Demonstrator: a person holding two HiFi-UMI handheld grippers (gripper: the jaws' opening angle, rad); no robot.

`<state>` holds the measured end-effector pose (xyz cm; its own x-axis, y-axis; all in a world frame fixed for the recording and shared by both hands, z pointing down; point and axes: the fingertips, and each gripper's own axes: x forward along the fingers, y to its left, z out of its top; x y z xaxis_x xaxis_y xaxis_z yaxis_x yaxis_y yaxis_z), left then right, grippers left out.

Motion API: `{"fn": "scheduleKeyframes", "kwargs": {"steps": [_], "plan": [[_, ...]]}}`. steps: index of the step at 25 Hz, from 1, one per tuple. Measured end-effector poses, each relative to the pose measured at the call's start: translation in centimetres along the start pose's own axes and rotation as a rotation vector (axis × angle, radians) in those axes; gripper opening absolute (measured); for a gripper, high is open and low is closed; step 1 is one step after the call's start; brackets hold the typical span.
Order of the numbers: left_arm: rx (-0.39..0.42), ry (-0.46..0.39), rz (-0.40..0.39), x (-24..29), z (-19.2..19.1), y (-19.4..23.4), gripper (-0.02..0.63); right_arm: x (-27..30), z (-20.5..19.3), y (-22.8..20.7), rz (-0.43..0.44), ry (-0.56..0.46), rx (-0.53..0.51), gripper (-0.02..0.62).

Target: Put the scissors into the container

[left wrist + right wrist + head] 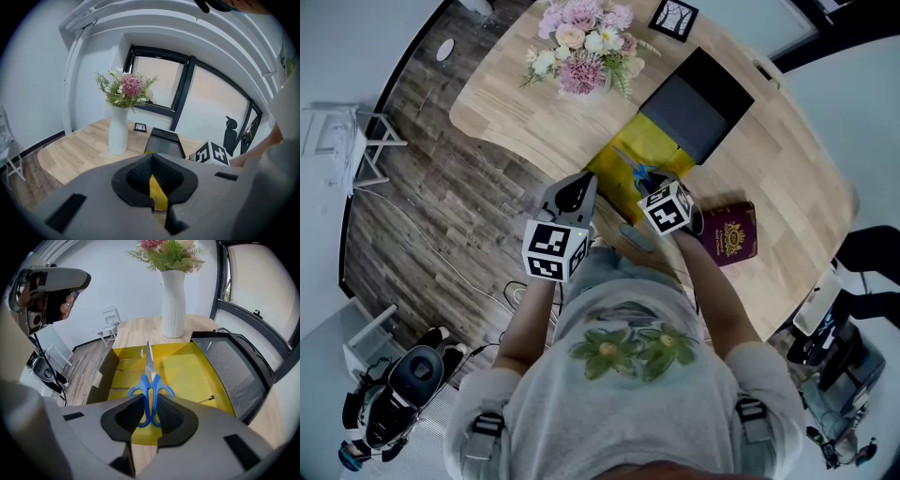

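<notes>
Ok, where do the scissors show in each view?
Head view: scissors at centre, over the yellow box.
Left gripper view: not in it.
Right gripper view: centre, handles gripped in the right tool, blades pointing away over the box.
Shared landmark: the flowers, at the top of the head and right gripper views, upper left in the left gripper view.

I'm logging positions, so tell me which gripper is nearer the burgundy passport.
Right. The right gripper, shut on the scissors, hangs close beside the passport; the left gripper is farther off, beyond the right one, at the table's edge.
</notes>
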<state>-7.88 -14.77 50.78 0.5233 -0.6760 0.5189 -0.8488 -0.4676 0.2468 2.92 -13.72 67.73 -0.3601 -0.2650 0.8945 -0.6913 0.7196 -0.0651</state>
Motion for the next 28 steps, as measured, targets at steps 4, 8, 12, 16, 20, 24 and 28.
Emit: {"fn": "scheduleKeyframes", "kwargs": {"steps": [4,8,12,16,20,24,28], "plan": [[-0.002,0.006,0.003,0.0,-0.2,0.1,0.006,0.3,-0.3,0.1,-0.001,0.025,-0.020,0.082],[-0.002,0.005,0.004,0.1,-0.2,0.0,0.006,0.8,-0.7,0.0,0.001,0.046,-0.029,0.081],[-0.001,0.009,0.005,0.3,-0.3,-0.1,0.006,1.0,-0.9,-0.1,0.001,0.061,-0.040,0.083],[-0.003,0.010,0.006,0.3,-0.3,-0.1,0.006,1.2,-1.2,0.0,0.000,0.076,-0.053,0.082],[-0.002,0.015,0.006,0.4,-0.4,-0.2,0.006,1.4,-1.4,-0.1,0.001,0.089,-0.064,0.082],[-0.002,0.016,0.005,0.5,-0.6,-0.4,0.006,1.3,-1.3,0.0,0.003,0.109,-0.076,0.083],[-0.003,0.014,0.002,0.6,-0.6,-0.6,0.006,1.6,-1.5,0.0,0.003,0.137,-0.097,0.083]]}}
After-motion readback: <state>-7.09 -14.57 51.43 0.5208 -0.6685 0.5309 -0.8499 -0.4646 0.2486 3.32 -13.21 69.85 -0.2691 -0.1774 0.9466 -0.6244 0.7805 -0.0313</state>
